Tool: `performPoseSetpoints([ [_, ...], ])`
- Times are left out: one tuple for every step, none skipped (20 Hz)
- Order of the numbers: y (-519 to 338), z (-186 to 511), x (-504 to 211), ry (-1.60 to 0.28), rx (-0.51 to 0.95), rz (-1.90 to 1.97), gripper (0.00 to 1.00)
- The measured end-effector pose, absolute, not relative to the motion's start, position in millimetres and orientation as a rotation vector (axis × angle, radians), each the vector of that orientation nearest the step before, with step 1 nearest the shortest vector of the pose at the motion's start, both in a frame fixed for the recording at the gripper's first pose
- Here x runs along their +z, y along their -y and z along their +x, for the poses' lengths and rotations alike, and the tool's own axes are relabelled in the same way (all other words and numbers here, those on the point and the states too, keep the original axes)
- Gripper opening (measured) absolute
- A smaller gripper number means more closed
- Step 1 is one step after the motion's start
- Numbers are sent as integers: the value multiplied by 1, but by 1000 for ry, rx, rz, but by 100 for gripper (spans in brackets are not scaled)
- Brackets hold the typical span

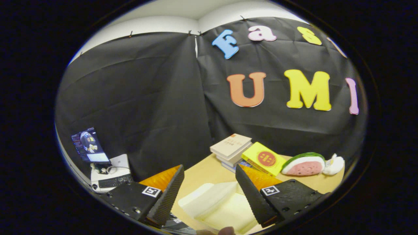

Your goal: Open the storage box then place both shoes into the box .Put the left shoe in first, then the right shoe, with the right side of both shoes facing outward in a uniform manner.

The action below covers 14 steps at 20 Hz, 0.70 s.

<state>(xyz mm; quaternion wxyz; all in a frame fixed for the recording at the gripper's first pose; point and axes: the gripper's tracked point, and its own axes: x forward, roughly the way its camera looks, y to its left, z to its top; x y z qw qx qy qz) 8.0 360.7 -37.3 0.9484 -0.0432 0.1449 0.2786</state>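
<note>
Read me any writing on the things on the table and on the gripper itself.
Tan book, top of the stack: reddish print, too small to read.
Yellow book: round red emblem, marks too blurred to read.
Gripper, fingers open with the white box between them: square patterned markers, no words.
Nothing can be quoted.
</note>
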Motion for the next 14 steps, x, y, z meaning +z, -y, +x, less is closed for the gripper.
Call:
performPoseSetpoints([
  [-334, 10, -32, -275, 524, -81, 96],
  [-306, 12, -26, -254, 485, -72, 96],
  [-279, 14, -20, -216, 446, -59, 96],
  [-251, 19, -11, -168, 412, -56, 96],
  [-217, 22, -15, -157, 354, -76, 96],
  [-184, 20, -21, -172, 296, -98, 96],
  [-159, 15, -28, -181, 265, -95, 96],
  [-133, 12, -34, -196, 235, -80, 96],
  [-109, 7, -40, -216, 203, -60, 96],
  [-87, 4, -48, -236, 180, -37, 96],
  [-64, 1, -60, -261, 159, -14, 96],
  [-45, 1, -71, -285, 137, 4, 96],
  [-28, 1, -84, -312, 120, 21, 96],
  [-16, 3, -100, -340, 108, 40, 96],
])
